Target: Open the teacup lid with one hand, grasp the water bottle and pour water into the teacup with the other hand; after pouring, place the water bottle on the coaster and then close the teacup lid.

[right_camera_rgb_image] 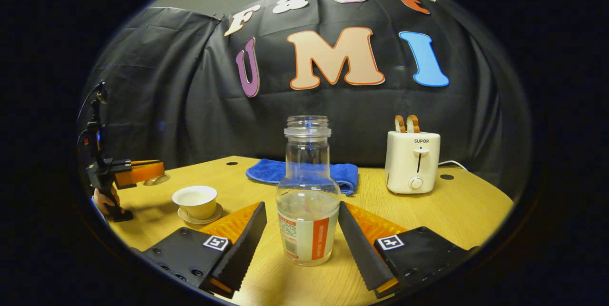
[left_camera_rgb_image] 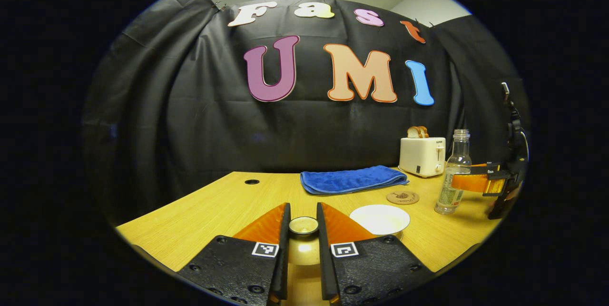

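My left gripper point(left_camera_rgb_image: 303, 207) is shut on the knob of the teacup lid point(left_camera_rgb_image: 303, 226) and holds it up, left of the cup. The white teacup point(left_camera_rgb_image: 379, 219) stands uncovered on its saucer point(right_camera_rgb_image: 199, 219) just to the right of my fingers. In the right gripper view the left gripper point(right_camera_rgb_image: 151, 169) hovers beyond the teacup point(right_camera_rgb_image: 195, 200) with the lid point(right_camera_rgb_image: 155, 180) under its fingers. A clear water bottle point(right_camera_rgb_image: 308, 163) with a little water stands upright on the table between the fingers of my right gripper point(right_camera_rgb_image: 300, 206), which is open, with a gap at the left finger. The round coaster point(left_camera_rgb_image: 402, 197) lies between cup and bottle point(left_camera_rgb_image: 454, 172).
A folded blue towel point(left_camera_rgb_image: 353, 179) lies at the back of the wooden table point(left_camera_rgb_image: 209, 211). A white toaster point(right_camera_rgb_image: 412, 161) with bread slices stands at the back right, its cord trailing behind. Small cable holes point(left_camera_rgb_image: 251, 182) sit near the far edge.
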`<state>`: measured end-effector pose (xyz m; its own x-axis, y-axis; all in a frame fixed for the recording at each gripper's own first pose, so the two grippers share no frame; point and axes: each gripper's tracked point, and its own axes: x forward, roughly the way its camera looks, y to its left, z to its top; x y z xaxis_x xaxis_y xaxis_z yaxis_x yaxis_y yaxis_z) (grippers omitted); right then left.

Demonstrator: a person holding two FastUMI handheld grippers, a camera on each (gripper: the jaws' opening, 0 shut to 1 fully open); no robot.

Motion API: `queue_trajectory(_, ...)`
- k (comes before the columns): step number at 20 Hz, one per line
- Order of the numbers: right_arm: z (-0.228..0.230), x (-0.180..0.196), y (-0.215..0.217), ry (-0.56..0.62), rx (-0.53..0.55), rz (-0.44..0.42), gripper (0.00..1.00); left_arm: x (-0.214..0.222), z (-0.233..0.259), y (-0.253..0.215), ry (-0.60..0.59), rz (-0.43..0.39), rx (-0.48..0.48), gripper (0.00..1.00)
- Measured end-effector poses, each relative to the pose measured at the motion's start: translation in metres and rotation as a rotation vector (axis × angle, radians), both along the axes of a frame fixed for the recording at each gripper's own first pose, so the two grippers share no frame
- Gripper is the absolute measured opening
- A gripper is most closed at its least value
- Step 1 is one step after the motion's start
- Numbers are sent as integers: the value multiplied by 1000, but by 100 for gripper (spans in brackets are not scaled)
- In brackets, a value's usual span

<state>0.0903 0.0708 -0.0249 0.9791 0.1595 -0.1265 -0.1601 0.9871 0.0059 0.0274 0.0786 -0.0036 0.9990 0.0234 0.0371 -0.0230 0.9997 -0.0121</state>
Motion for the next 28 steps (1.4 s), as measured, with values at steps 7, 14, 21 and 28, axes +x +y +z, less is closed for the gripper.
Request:
queue_trajectory(7, -7, 17, -2, 57, -31, -83, 82, -1, 1, 9, 1, 16, 0, 25)
queue_trajectory(14, -4, 17, 1, 74, -215, -87, 78, 0, 0, 8, 1, 11, 0, 25)
queue_trajectory(21, 45, 21, 24, -2, -549, -44, 78, -2, 0, 10, 4, 22, -2, 25)
queue_trajectory(28, 13, 23, 49, 15, -865, 0, 79, -2, 0, 11, 5, 24, -3, 26)
